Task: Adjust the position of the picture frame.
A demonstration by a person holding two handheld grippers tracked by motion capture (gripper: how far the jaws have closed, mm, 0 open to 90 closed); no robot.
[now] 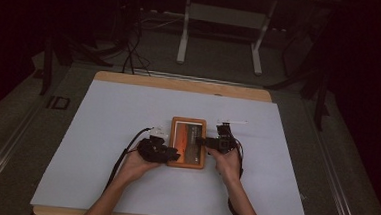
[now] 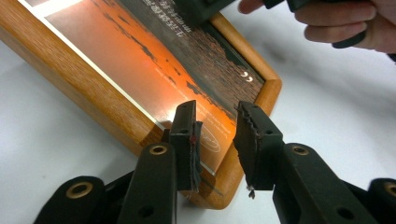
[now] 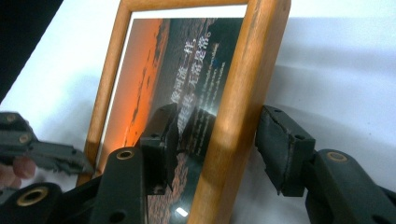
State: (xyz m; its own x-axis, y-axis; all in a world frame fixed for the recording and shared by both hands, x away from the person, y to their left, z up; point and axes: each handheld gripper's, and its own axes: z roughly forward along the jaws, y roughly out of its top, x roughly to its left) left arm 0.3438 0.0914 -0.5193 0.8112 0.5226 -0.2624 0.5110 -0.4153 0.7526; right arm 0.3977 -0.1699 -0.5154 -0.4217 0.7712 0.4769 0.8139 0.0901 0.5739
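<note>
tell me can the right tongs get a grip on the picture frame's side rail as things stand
Probably yes: the right tongs are open and already straddle the side rail of the picture frame, one jaw over the glass, one outside, nothing between.

A white table frame (image 1: pixel 222 24) and what look like dark cables (image 1: pixel 132 49) stand on the floor beyond.

Frame (image 1: pixel 188 142) lies flat on the sheet (image 1: pixel 107 132) covering the table (image 1: pixel 180 84), near its middle. Left gripper (image 1: pixel 171 154) sits at the frame's left near corner, right gripper (image 1: pixel 200 141) at its right edge, jaws straddling the rail. Desk legs (image 1: pixel 184 32) stand behind the table.
</note>
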